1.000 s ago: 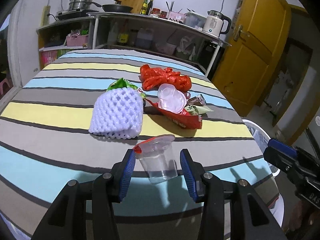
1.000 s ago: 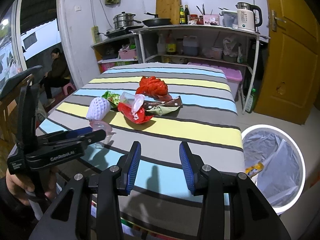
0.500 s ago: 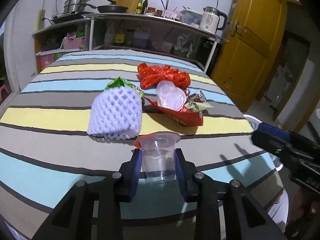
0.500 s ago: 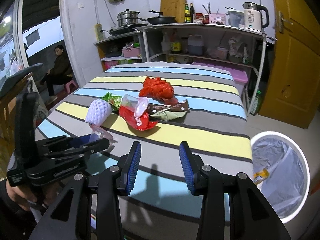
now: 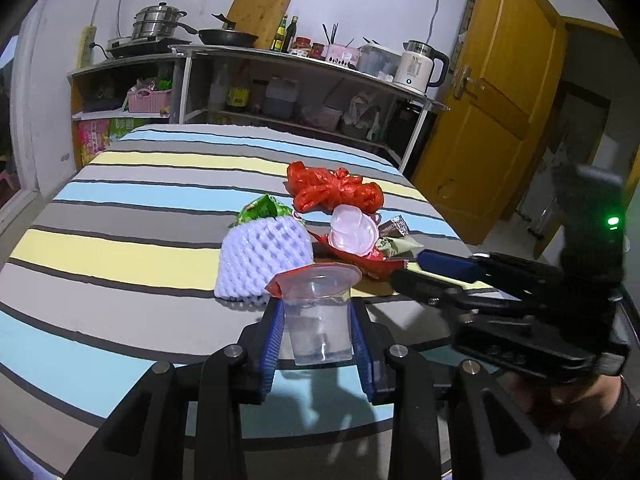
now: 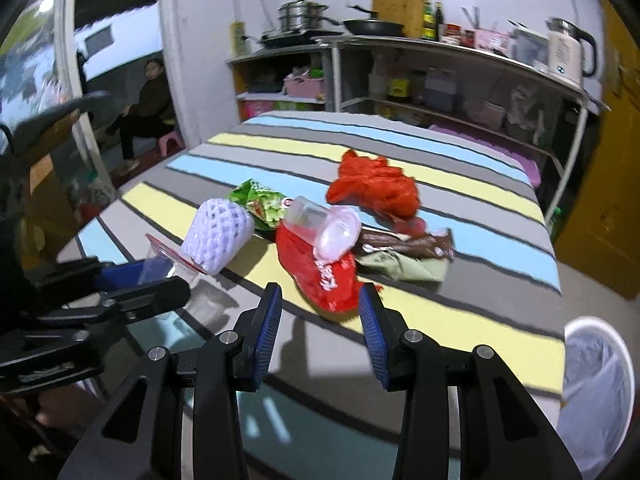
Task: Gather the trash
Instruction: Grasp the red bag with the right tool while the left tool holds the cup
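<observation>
My left gripper [image 5: 318, 332] is shut on a clear plastic cup [image 5: 318, 320] with a peeled red lid, held upright just above the striped tablecloth [image 5: 120, 248]. From the right wrist view, that gripper [image 6: 132, 284] and cup [image 6: 168, 260] are at the left. My right gripper [image 6: 320, 320] is open with nothing between its fingers, just short of a red wrapper [image 6: 324, 276]. A second clear cup [image 6: 324, 228] lies on that wrapper. Around it lie a white foam net [image 6: 220, 236], a green packet [image 6: 260, 204], a red plastic bag [image 6: 376, 188] and brown and pale green wrappers [image 6: 408, 244].
A round bin with a white liner [image 6: 600, 380] stands on the floor off the table's right corner. Kitchen shelves [image 5: 280, 92] with pots and a kettle line the wall behind. A person sits in the doorway [image 6: 148, 108] at the far left. A yellow door [image 5: 500, 100] is on the right.
The left jaws closed on the cup and raised it a little. The right gripper moved in toward the trash pile, and now reaches into the left wrist view from the right.
</observation>
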`<state>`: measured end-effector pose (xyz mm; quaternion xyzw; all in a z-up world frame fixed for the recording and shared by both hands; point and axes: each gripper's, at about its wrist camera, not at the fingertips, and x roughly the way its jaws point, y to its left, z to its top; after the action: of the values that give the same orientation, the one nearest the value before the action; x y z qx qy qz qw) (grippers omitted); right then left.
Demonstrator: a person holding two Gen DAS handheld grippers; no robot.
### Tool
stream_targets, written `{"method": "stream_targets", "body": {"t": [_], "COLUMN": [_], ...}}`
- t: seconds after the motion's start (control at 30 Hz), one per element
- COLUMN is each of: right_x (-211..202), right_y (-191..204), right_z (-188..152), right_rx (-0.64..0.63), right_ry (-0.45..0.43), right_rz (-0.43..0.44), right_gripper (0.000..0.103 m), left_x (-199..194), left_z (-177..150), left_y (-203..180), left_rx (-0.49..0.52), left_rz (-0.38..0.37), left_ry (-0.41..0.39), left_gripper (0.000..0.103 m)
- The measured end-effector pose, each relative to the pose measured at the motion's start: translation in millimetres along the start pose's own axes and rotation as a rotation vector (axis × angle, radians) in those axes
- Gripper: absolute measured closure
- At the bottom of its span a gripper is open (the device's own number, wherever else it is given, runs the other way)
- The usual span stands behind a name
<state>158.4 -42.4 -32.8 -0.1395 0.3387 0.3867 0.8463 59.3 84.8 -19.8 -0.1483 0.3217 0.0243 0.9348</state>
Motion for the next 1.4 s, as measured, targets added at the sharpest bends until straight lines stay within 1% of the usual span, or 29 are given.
{"method": "stream_targets", "body": {"t": [0.07,0.13,0.2,0.23,0.27,0.3,0.4,0.5,0.63,0.8,1.1,1.4], "right_x": [10,21,25,26,27,27,26,19,3,-23,-60,-94], "right_y": [3,2,1,0,0,-1,-1,1,2,3,3,-18], "right_z": [3,5,8,9,10,11,11,9,6,7,5,-11], "right_rx": [-0.014,-0.002,0.001,0.004,0.010,0.018,0.028,0.039,0.075,0.113,0.134,0.197], "right_ry": [0.024,0.062,0.070,0.069,0.071,0.077,0.076,0.068,0.047,-0.005,-0.083,-0.126], "right_rz": [-0.004,0.004,0.005,0.009,0.011,0.007,0.001,0.016,0.073,0.147,0.125,0.065], "right_gripper": [0.061,0.061,0.062,0.065,0.085,0.095,0.099,0.101,0.101,0.101,0.101,0.101], "left_x": [-1,-1,-1,-1,-1,-1,-1,-3,-8,-18,-35,-38], "left_z": [1,3,4,5,6,7,8,7,5,7,12,18], "left_y": [4,9,12,14,16,17,17,15,11,5,-16,-41], "left_rx": [-0.005,-0.012,-0.017,-0.019,-0.021,-0.023,-0.025,-0.022,-0.017,-0.006,0.029,0.056], "left_rz": [0.000,0.000,0.003,0.004,0.004,0.003,-0.001,-0.005,-0.004,0.006,0.002,-0.013], "left_ry": [-0.004,-0.008,-0.010,-0.011,-0.011,-0.012,-0.020,-0.023,-0.027,-0.044,-0.074,-0.082], "left_gripper": [0.070,0.070,0.070,0.070,0.070,0.070,0.070,0.070,0.070,0.070,0.070,0.070]}}
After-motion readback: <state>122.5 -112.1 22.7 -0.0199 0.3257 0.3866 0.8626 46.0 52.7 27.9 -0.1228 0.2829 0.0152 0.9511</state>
